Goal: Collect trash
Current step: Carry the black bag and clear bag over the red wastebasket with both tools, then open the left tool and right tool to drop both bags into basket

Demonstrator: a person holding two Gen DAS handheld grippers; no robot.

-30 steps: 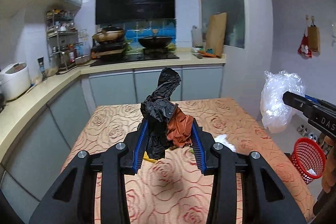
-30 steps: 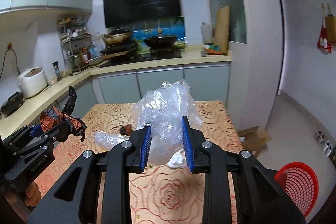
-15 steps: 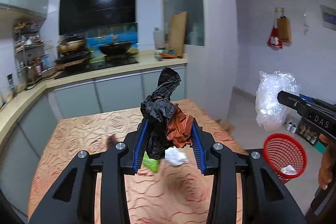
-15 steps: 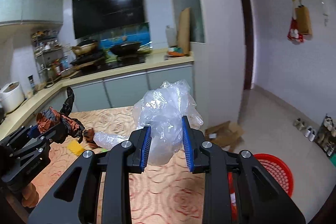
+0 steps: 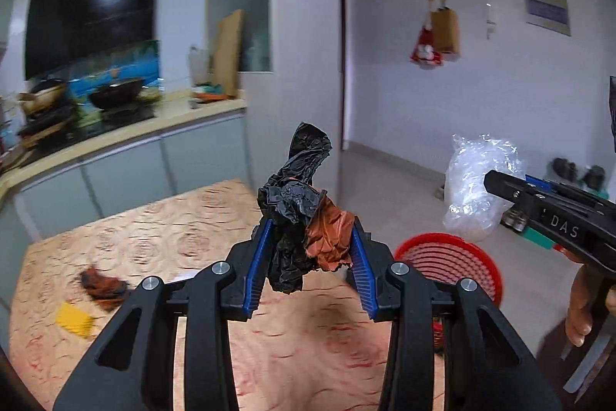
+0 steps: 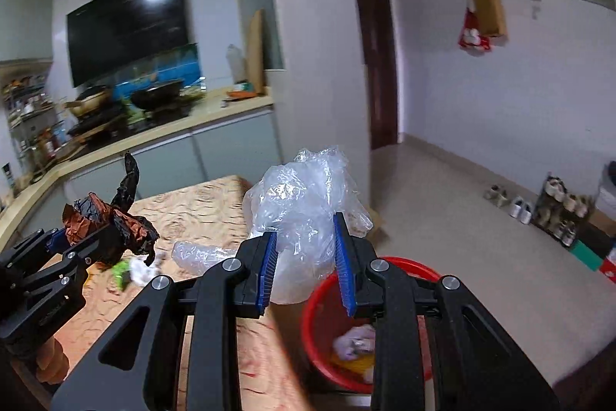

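While grippers (image 5: 312,268) clamp trash — bin (image 6: 327,299) at table-edge.

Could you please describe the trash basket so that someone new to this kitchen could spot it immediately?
Find the patterned table; the basket stands on the tiled floor just beyond its near corner, toward the doorway. It is a round, bright red, slatted plastic basket with scraps already inside, the only red container on the floor.

Left gripper (image 5: 312,264) clamped on crumpled black and brown wrapper wad (image 5: 304,226) above patterned table (image 5: 184,237). Right gripper (image 5: 500,187) at right edge gripping clear plastic bag (image 5: 477,187) over red basket (image 5: 450,260). Yellow scrap (image 5: 75,320), brown scrap (image 5: 102,287) on table.
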